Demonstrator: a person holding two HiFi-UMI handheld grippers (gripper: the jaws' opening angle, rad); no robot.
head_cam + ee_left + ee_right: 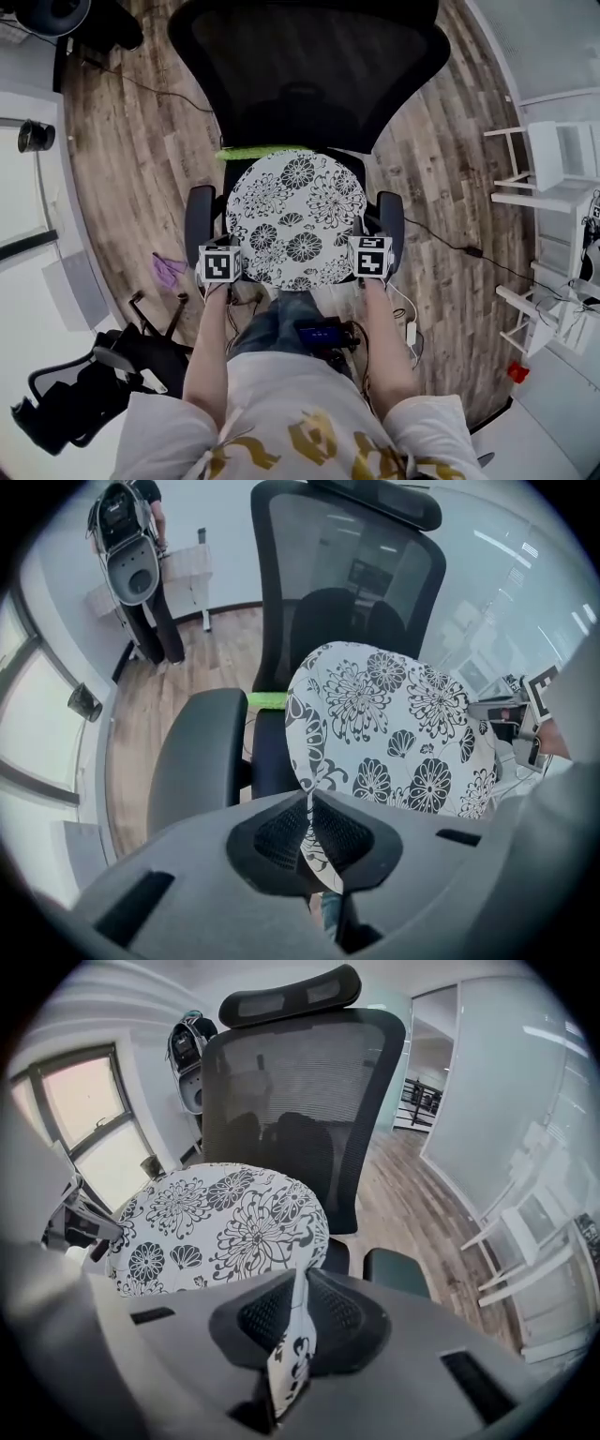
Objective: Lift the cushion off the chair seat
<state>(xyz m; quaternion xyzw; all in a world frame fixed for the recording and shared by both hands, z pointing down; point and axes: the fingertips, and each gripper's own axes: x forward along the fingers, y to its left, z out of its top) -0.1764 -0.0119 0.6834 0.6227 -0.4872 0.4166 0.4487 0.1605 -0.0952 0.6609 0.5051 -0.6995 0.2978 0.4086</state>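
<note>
A round white cushion (293, 217) with black flower print hangs above the seat of a black mesh office chair (309, 70). My left gripper (223, 263) is shut on the cushion's near left edge, and my right gripper (367, 255) is shut on its near right edge. In the left gripper view the cushion (394, 728) stands tilted up, a fold of its fabric pinched in the left gripper (311, 841). The right gripper view shows the cushion (220, 1222) lifted in front of the chair back (300, 1101), its fabric pinched in the right gripper (292, 1335). A green strip (258, 151) shows behind the cushion.
The chair's two armrests (198, 217) (392, 220) flank the cushion. A second dark chair (84, 384) lies at the lower left. White shelving (553, 178) stands at the right, and cables (450, 246) run over the wooden floor (131, 159). A purple scrap (169, 270) lies on the floor.
</note>
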